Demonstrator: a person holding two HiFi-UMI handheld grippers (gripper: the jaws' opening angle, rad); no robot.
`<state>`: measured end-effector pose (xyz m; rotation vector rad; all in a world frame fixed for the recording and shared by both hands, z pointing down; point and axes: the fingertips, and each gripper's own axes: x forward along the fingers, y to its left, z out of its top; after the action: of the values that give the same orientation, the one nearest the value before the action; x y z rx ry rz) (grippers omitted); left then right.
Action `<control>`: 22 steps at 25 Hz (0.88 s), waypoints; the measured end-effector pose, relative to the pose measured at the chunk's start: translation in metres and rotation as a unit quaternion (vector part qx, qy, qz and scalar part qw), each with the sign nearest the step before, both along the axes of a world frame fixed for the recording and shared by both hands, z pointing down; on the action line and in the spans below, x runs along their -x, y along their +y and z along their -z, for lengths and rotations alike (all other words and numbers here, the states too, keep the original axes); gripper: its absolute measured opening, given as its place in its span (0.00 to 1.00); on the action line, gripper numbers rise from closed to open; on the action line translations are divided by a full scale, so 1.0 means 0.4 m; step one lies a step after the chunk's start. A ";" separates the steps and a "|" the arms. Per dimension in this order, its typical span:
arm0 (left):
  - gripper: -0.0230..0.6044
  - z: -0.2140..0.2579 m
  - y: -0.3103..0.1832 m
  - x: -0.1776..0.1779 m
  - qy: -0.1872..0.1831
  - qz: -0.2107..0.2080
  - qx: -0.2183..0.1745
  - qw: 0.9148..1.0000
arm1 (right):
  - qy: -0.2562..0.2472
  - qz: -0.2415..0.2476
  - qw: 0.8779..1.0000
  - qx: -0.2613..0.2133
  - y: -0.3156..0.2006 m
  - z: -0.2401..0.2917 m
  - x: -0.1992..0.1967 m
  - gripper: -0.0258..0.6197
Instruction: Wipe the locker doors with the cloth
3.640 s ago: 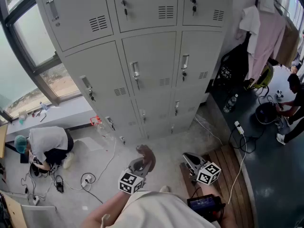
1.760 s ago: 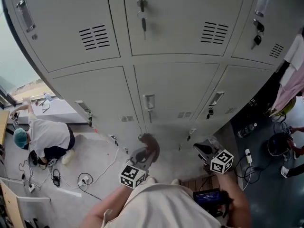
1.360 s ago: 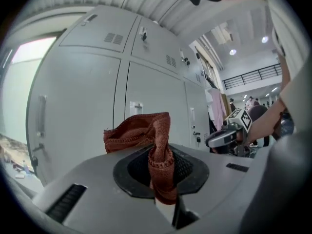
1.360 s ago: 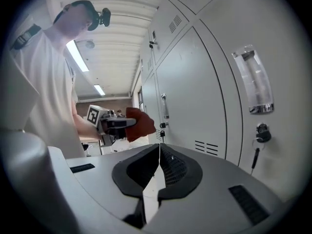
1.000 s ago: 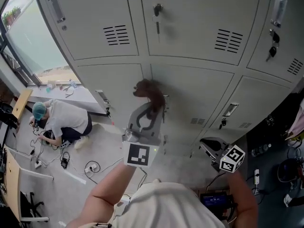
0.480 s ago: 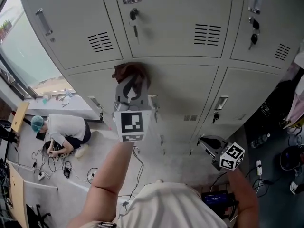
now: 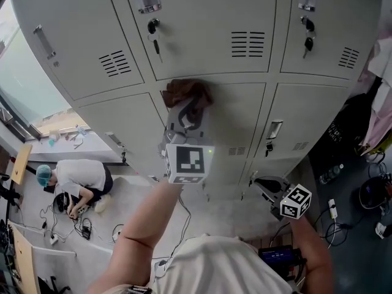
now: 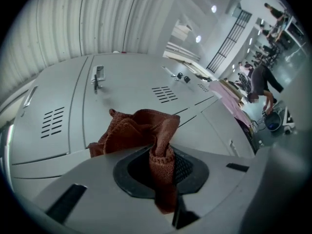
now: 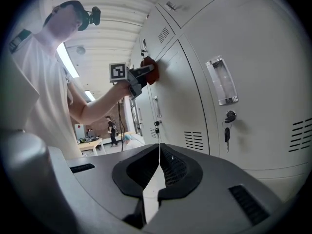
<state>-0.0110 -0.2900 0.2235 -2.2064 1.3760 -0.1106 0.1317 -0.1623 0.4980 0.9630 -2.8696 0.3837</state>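
The grey locker doors (image 7: 236, 124) fill the head view, each with a handle, key and vent slots. My left gripper (image 7: 188, 103) is raised at arm's length and shut on a reddish-brown cloth (image 7: 187, 92). The cloth is pressed to the middle column, at the seam below the upper door (image 7: 208, 38). In the left gripper view the cloth (image 8: 139, 130) bunches out beyond the left gripper (image 8: 163, 152). My right gripper (image 7: 262, 186) hangs low at the right, shut and empty. In the right gripper view the right gripper (image 9: 159, 152) points along the lockers (image 9: 195, 96) toward the cloth (image 9: 149, 70).
A person (image 7: 73, 179) crouches on the floor at the lower left among cables (image 7: 58, 228). A window (image 7: 18, 84) runs along the left. Clothes (image 7: 381, 97) hang at the right over a dark table (image 7: 346, 158) with a bottle (image 7: 331, 173).
My left gripper rose with the cloth from waist height to the locker doors, then slid a little to the right along the seam. The right gripper stayed low.
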 end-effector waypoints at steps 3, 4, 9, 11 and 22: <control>0.10 0.004 0.008 -0.070 -0.021 -0.018 -0.012 1.000 | 0.002 -0.012 1.000 0.000 0.004 0.002 -0.023 0.07; 0.10 0.003 0.010 -0.093 -0.029 -0.026 -0.014 0.999 | 0.002 -0.016 1.000 0.000 0.004 0.002 -0.030 0.07; 0.10 -0.012 0.020 -0.203 -0.074 -0.059 -0.012 0.995 | 0.000 -0.033 0.999 0.002 0.010 -0.001 -0.054 0.07; 0.10 -0.013 0.023 -0.240 -0.083 -0.066 -0.013 0.994 | 0.000 -0.037 0.999 0.005 0.018 -0.007 -0.061 0.07; 0.10 -0.032 0.038 -0.399 -0.136 -0.103 -0.007 0.985 | 0.001 -0.068 0.997 0.027 0.049 -0.044 -0.113 0.07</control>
<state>0.1484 -0.2747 0.2365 -2.2122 0.9941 -0.3130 0.1767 -0.1429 0.5155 1.1515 -2.7848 0.4692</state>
